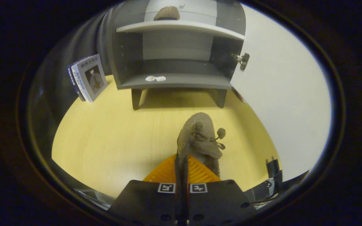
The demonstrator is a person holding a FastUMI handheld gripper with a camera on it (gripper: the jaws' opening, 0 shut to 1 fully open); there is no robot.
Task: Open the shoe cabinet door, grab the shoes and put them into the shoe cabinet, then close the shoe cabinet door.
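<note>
The gripper [181, 163] is clenched on the edge of a brown fuzzy shoe [200, 138], held above the yellow desk [105, 135]. Beyond stands the open shoe cabinet [174, 56], another shoe [167, 13] on its upper shelf, its white door [281, 94] swung aside.

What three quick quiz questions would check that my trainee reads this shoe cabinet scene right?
1. True or false: the cabinet door is open.
2. What are the gripper fingers closed on? A) the books B) a brown fuzzy shoe C) nothing
3. Where does the other shoe sit?

Key:
1. True; the door stands swung open beside the cabinet.
2. B; the orange fingers pinch the brown fuzzy shoe by its edge, above the wooden floor.
3. On the upper shelf; the books stand beside the cabinet.
</note>
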